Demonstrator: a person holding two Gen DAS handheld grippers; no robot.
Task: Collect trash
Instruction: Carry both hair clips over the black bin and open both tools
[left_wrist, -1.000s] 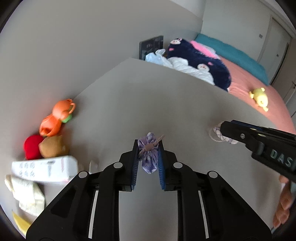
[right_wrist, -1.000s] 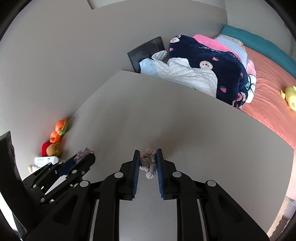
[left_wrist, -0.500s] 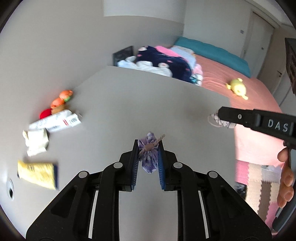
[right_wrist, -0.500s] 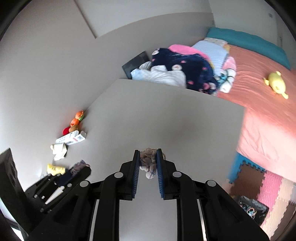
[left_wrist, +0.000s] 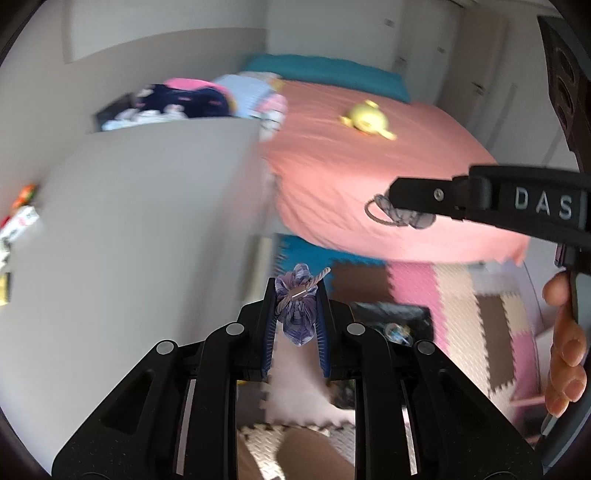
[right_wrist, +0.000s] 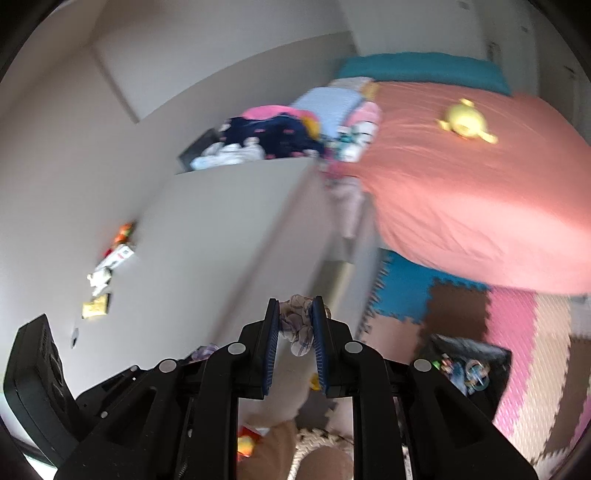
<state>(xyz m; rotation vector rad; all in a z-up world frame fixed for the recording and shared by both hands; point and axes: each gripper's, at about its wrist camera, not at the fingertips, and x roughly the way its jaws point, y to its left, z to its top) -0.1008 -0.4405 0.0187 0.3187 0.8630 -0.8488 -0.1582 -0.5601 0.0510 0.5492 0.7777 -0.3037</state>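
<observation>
Now we carry trash off the desk (left_wrist: 147, 206): left gripper (left_wrist: 295, 325) fingers clamp a purple wad (left_wrist: 297, 314), right gripper (right_wrist: 295, 332) fingers pinch a pale wad (right_wrist: 297, 325). Next, release both over the black bin (right_wrist: 469, 360).

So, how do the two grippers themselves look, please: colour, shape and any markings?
Both are matte black plastic. The left gripper and right gripper each have two flat fingers with ribbed blue pads, and round silver pins at the linkage joints. The right one's side bears raised grey letters "DAS".
</observation>
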